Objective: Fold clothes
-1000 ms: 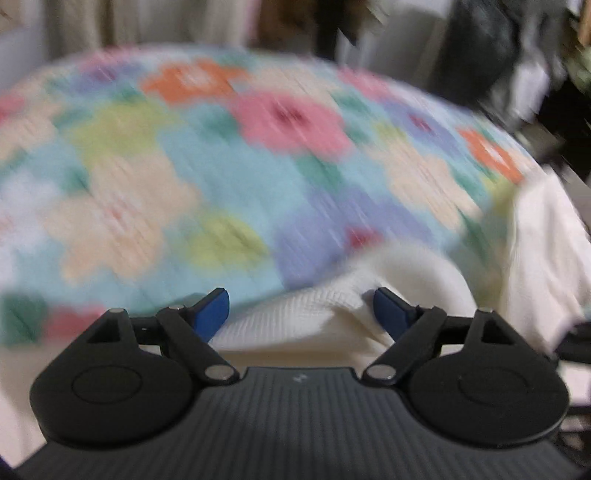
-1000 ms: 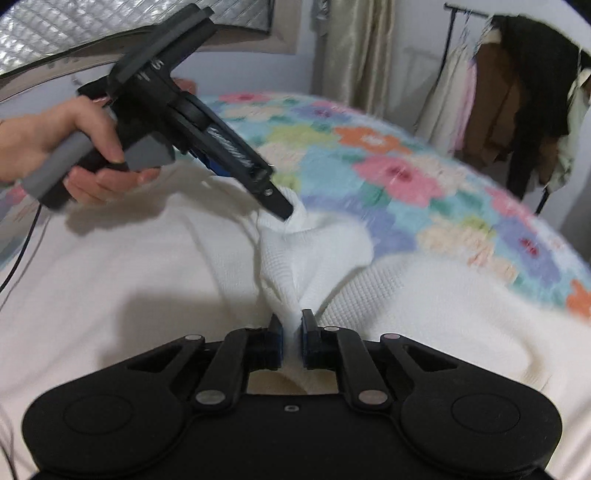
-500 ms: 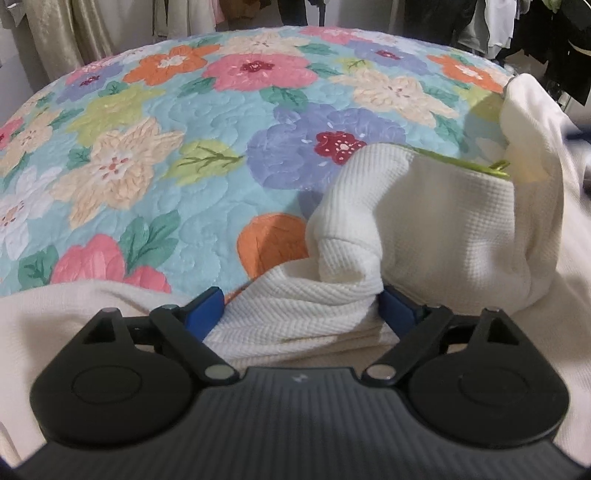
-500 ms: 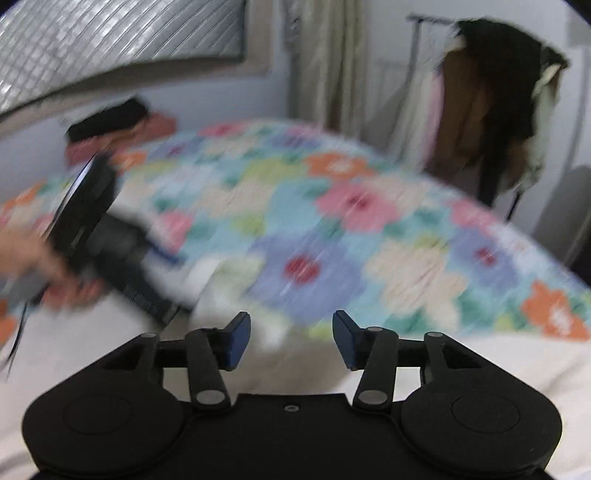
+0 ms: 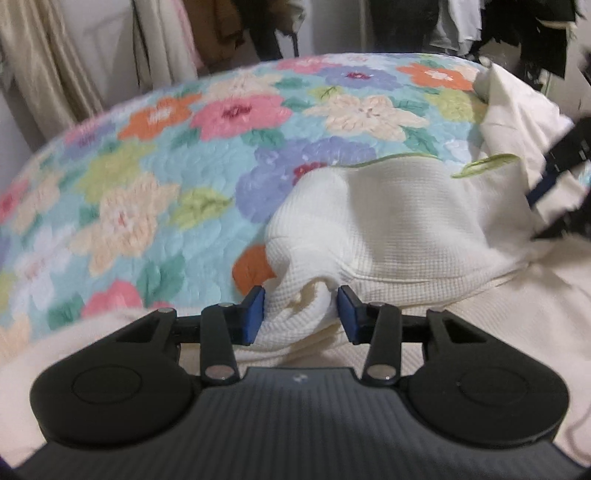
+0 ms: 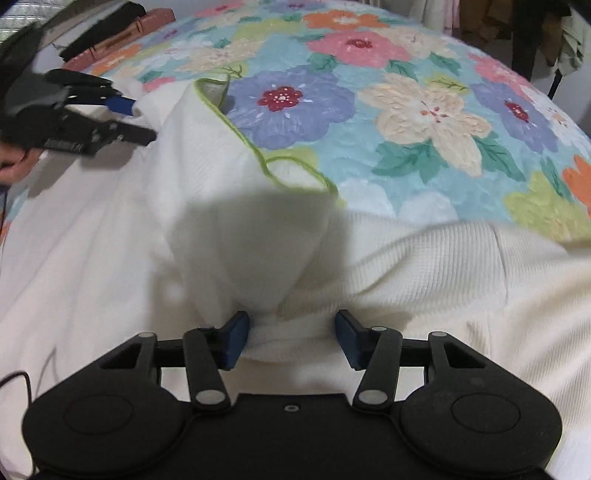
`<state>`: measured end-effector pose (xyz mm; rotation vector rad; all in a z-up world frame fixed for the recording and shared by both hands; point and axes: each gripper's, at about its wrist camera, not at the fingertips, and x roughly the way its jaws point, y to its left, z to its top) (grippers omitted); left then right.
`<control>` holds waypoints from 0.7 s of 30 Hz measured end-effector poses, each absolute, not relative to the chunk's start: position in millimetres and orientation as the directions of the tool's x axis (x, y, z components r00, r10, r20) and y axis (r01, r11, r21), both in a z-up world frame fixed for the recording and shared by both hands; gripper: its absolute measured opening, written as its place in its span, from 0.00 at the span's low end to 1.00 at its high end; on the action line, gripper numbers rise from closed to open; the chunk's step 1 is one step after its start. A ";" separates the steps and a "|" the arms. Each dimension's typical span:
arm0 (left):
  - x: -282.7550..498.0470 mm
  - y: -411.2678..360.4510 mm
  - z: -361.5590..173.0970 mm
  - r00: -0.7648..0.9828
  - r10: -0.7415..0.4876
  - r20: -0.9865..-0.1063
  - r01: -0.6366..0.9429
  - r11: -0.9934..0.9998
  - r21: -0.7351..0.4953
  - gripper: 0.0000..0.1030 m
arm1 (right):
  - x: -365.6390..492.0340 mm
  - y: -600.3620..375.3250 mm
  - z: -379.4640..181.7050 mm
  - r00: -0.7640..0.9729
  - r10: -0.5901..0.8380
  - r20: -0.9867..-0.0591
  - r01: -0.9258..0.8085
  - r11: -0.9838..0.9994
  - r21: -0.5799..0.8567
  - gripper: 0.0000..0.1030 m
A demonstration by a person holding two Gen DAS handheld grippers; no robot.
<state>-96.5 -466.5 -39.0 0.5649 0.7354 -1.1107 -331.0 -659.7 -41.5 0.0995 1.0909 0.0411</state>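
A white waffle-knit garment (image 5: 399,214) with a green-trimmed edge (image 6: 236,125) lies rumpled on a floral bedspread (image 5: 147,166). My left gripper (image 5: 301,314) is closing on a bunched fold of it, and the cloth fills the gap and touches both blue pads. In the right wrist view the left gripper (image 6: 136,118) shows at the far left, held by a hand (image 6: 11,162). My right gripper (image 6: 291,339) is opening; a hump of the garment sits between its pads, with the right pad standing off it. Its dark frame (image 5: 554,184) blurs past the right edge of the left wrist view.
The bedspread (image 6: 424,110) stretches away beyond the garment. Hanging clothes (image 5: 258,29) and a beige curtain (image 5: 37,66) stand behind the bed. Dark and pinkish folded items (image 6: 110,33) lie at the bed's far left. A thin black cable (image 6: 14,380) crosses the cloth.
My left jaws have narrowed from wide open onto a fold of the garment. My right gripper let go of the pinched cloth, opened, and swung over another part of the garment.
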 end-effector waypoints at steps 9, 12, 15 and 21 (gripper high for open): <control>-82.9 -472.4 -21.8 0.225 -0.665 -0.712 0.936 0.350 -0.030 0.48 | -327.7 -673.2 -17.3 0.650 0.127 -0.749 0.063 0.974 0.220 0.59; -66.6 -475.5 -27.6 0.165 -0.695 -0.699 0.902 0.393 -0.178 0.51 | -309.8 -683.3 -31.8 0.646 0.178 -0.742 0.121 0.936 0.330 0.59; -55.2 -486.9 -46.5 0.121 -0.669 -0.734 0.870 0.428 -0.246 0.51 | -299.2 -683.9 -51.3 0.653 0.173 -0.737 0.175 0.913 0.370 0.59; -62.9 -488.2 -45.2 0.241 -0.692 -0.680 0.889 0.439 -0.131 0.19 | -286.3 -663.2 -22.0 0.756 0.032 -0.654 0.108 0.979 0.173 0.07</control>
